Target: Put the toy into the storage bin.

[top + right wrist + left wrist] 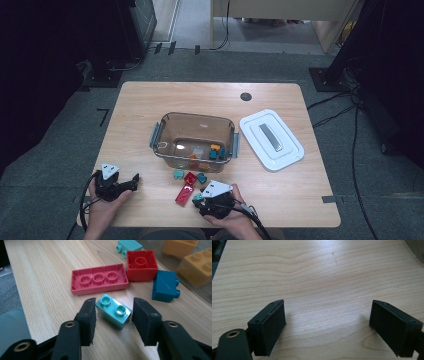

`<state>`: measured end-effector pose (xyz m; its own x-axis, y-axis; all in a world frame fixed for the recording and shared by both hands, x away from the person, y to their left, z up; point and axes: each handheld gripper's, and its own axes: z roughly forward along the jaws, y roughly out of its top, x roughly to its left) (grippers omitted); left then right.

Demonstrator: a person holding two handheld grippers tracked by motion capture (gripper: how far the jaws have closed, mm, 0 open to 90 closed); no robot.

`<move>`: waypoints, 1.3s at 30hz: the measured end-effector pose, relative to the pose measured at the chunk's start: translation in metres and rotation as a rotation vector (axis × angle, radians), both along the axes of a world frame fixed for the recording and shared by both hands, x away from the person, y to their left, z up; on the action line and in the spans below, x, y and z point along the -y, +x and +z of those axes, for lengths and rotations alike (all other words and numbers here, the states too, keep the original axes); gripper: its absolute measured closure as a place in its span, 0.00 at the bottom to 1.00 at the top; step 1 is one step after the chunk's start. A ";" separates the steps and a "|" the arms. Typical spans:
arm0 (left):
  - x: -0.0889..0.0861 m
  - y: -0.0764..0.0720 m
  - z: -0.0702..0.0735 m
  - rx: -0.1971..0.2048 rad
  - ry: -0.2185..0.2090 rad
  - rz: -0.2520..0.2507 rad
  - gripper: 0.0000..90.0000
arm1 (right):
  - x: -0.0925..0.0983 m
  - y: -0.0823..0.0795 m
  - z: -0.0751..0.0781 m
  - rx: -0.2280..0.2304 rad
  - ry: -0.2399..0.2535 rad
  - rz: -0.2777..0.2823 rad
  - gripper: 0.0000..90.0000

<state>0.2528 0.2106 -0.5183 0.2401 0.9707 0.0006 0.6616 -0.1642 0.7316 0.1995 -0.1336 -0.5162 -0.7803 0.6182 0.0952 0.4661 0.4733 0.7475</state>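
The right gripper point(113, 317) sits low over the wooden table point(319, 272) with its jaws either side of a small turquoise two-stud brick point(114, 310); the left pad looks to be touching or all but touching the brick's end, while a gap shows at the right pad, so the brick is bracketed but not yet pinched. Just beyond it lies a long pink-red plate brick point(99, 279) turned underside up, close to the turquoise brick's far end. Beside that plate sits a red square brick point(141, 265), also hollow side up, and against it a dark teal brick point(163, 286) lying on its side with studs pointing away. A second turquoise brick point(128, 246) lies farther off. Past these stands a clear brown-tinted plastic bin point(194, 125) holding orange and teal bricks, its wall close behind the loose pieces. To the bin's right a white lid point(270, 139) lies flat on the table. The left gripper point(327, 325), well apart near the table's left front, rests with jaws spread wide over bare wood
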 end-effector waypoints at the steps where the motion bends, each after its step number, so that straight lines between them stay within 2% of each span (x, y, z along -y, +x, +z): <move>1: 0.000 0.000 0.000 0.000 0.000 0.000 0.15 | 0.000 0.000 0.000 0.003 -0.003 0.000 0.63; 8: 0.000 0.000 0.000 0.000 0.000 0.000 0.15 | 0.006 0.000 0.001 -0.006 0.009 -0.030 0.75; 14: 0.000 0.000 0.000 0.000 0.000 0.000 0.15 | 0.010 0.001 0.002 -0.011 0.023 -0.019 0.84; 20: 0.000 0.000 0.000 0.000 0.000 0.000 0.15 | 0.012 0.000 0.003 -0.014 0.027 -0.008 0.85; 29: 0.000 0.000 0.000 0.000 0.000 0.000 0.15 | 0.019 -0.002 0.004 -0.011 0.041 -0.023 0.85; 39: 0.000 0.000 0.000 0.000 0.000 -0.001 0.15 | 0.034 -0.005 0.003 -0.004 0.008 -0.048 0.85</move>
<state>0.2528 0.2105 -0.5183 0.2408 0.9706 0.0006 0.6615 -0.1646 0.7317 0.1940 -0.1679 -0.5129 -0.7493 0.6541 0.1036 0.4915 0.4443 0.7490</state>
